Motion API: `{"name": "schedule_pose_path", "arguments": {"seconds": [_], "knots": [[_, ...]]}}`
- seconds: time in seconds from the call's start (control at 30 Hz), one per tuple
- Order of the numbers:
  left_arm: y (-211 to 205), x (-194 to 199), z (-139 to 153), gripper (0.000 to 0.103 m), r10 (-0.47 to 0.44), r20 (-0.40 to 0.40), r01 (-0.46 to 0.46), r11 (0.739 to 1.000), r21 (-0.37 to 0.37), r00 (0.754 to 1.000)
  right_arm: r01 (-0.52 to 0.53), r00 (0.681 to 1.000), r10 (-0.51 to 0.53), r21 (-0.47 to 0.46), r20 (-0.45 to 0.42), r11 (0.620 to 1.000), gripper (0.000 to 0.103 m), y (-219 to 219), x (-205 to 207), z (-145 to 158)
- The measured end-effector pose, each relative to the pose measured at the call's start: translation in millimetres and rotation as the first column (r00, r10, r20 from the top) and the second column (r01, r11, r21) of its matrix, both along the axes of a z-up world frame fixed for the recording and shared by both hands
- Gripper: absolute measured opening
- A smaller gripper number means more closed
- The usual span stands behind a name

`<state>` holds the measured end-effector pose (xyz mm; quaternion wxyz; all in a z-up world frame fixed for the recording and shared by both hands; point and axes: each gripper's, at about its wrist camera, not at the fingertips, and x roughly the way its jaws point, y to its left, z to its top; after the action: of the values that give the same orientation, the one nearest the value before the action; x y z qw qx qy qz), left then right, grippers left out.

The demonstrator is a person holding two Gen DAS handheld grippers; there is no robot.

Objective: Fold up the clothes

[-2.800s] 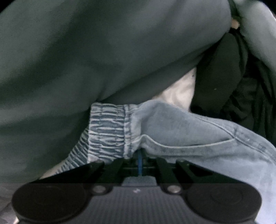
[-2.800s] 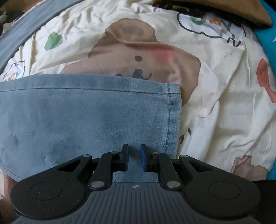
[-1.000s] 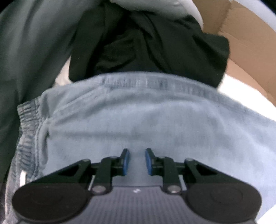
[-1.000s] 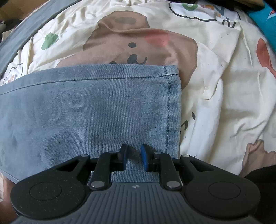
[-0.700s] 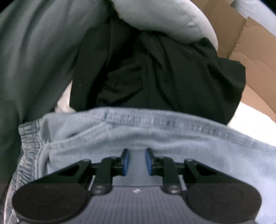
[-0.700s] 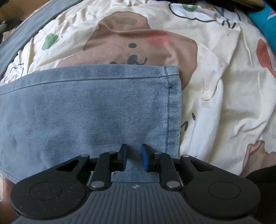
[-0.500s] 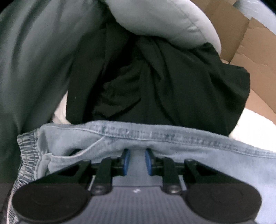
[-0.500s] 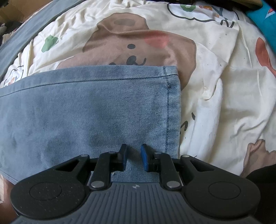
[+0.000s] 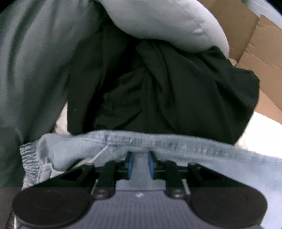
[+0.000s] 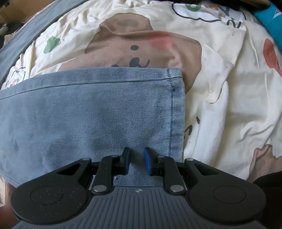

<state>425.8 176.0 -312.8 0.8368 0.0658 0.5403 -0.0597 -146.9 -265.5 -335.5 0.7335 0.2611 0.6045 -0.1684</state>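
Observation:
Light blue jeans (image 9: 176, 146) lie across the bottom of the left wrist view, their seamed edge draped over the tips of my left gripper (image 9: 140, 157). Its jaws are opening; denim shows in the gap and the blue pads (image 9: 129, 163) stand clear of it. An elastic gathered band (image 9: 30, 155) sits at the left. In the right wrist view a jeans leg (image 10: 88, 114) lies flat on the bear-print sheet (image 10: 220, 88), its stitched hem (image 10: 176, 114) to the right. My right gripper (image 10: 137, 155) stands open over the leg close to the hem, nothing pinched.
Beyond the jeans sits a crumpled black garment (image 9: 158, 88), a grey-green one (image 9: 35, 61) to its left and pale grey padded fabric (image 9: 158, 22) above. Cardboard flaps (image 9: 255, 44) stand at the back right. A grey strip (image 10: 26, 35) and teal cloth (image 10: 271, 12) border the sheet.
In the left wrist view the jeans' edge has slid down to the fingertips, uncovering more black garment and cardboard. The right gripper and the leg under it have stayed put.

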Motion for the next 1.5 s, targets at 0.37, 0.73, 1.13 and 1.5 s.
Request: {"name": "schedule_pose_path", "arguments": {"seconds": [0.37, 0.73, 1.13, 1.5], "knots": [[55, -79, 18, 0.053, -0.005, -0.061, 0.004, 1.0, -0.001, 0.998, 0.033, 0.999, -0.033, -0.002, 0.035, 0.999, 0.024, -1, -13, 2], [137, -160, 88, 0.062, 0.046, -0.068, -0.048, 0.998, -0.033, 0.997, 0.044, 0.996, -0.044, 0.002, 0.074, 0.999, 0.024, -3, -19, 0], [199, -221, 126, 0.048, 0.114, -0.053, -0.116, 0.993, -0.031, 0.992, 0.05, 0.992, -0.051, 0.011, 0.119, 0.999, 0.024, -3, -25, -2], [205, -269, 61, 0.03, 0.167, -0.205, -0.172, 0.985, -0.002, 0.964, 0.043, 0.993, -0.044, 0.008, 0.106, 0.999, 0.024, -1, -26, -1]]}}
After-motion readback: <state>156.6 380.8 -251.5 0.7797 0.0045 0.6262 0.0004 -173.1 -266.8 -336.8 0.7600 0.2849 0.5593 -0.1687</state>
